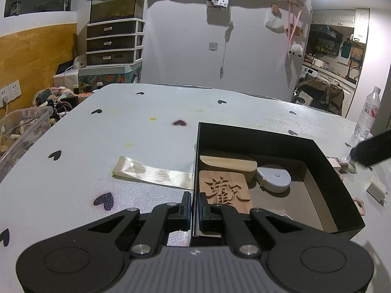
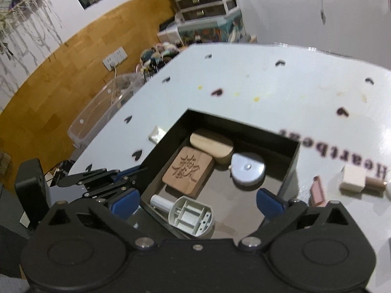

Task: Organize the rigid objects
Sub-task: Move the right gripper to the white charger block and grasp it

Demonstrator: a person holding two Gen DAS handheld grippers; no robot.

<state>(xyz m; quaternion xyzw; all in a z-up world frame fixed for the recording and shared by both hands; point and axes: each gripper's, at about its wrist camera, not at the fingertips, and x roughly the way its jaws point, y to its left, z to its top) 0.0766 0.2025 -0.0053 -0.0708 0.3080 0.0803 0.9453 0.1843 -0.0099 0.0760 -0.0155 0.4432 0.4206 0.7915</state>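
— On the table (image 1: 146, 131), the white one with black hearts, what's the biggest thing?

— The black box (image 1: 327, 171), open-topped, sitting toward the near right of the cloth. The left gripper (image 1: 194, 210) has its fingers pinched on the box's near-left wall, one finger outside, one inside, almost closed with only the wall between them.

— And the other gripper?

— The right gripper (image 2: 199, 201) hangs above the near end of the box, spread wide, blue pads well apart, nothing between them.

— What's in the box?

— A carved wooden block (image 2: 188, 168) with a Chinese character lies flat by the left wall. Behind it, touching, a rounded bamboo piece (image 2: 211, 144). Just right of those, a grey tape measure (image 2: 248, 169). At the near end, a grey plastic part (image 2: 191, 216) lies against a white cylinder (image 2: 161, 201).

— Outside it?

— A cream ribbon (image 1: 152, 172) runs left from the box wall. On the right, a white charger (image 1: 376, 188), a pink bar (image 2: 319, 191), a cream block (image 2: 353, 178) beside a small brown cylinder (image 2: 375, 183), and farther off a water bottle (image 1: 367, 114).
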